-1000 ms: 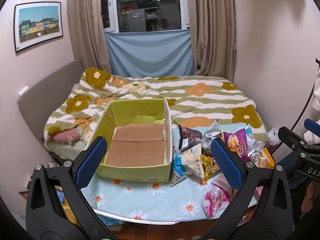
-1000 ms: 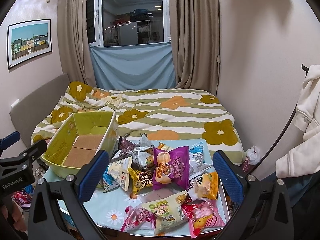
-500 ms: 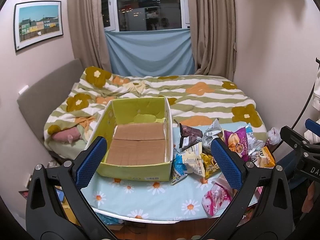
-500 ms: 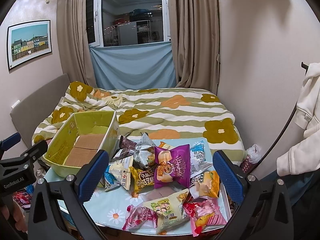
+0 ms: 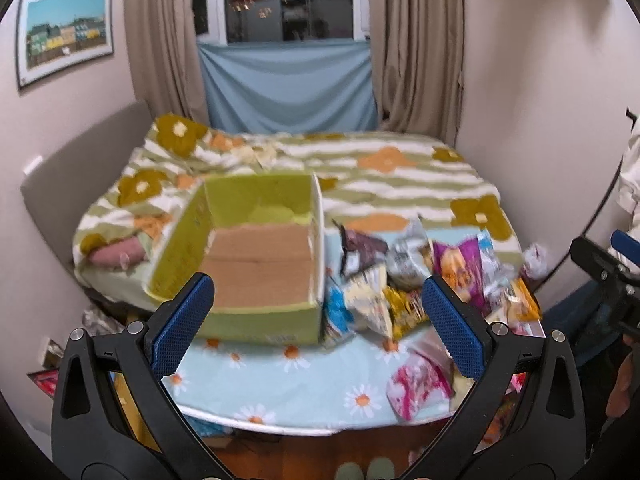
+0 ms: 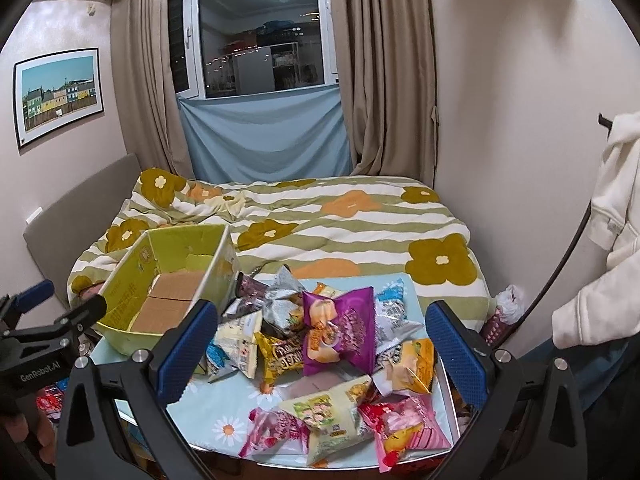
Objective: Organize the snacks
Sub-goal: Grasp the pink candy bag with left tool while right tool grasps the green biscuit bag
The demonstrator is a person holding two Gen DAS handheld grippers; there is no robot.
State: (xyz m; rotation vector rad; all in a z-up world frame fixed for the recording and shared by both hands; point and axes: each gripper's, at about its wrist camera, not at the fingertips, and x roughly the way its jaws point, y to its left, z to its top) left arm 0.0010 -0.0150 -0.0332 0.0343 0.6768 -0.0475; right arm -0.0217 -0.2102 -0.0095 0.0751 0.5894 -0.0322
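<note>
Nothing packed yet: green box [image 5: 256, 264] empty, snack pile [image 6: 320, 344] loose on bench [image 5: 280, 392]. Left gripper [image 5: 316, 328] and right gripper [image 6: 320, 344] both spread wide, holding nothing. Next: probably right closes on purple bag [image 6: 340, 328].

walls: pink, framed picture [image 6: 60, 96] | window [image 6: 260, 40]: dark, beige curtains [image 6: 388, 80] | bed [image 6: 340, 220]: floral quilt

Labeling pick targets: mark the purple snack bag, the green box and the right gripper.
purple snack bag [image 6: 340, 330], right wrist view, front panel.
green box [image 5: 256, 268], left wrist view, cardboard floor inside.
right gripper [image 6: 320, 354], right wrist view, midway between open fingertips.
</note>
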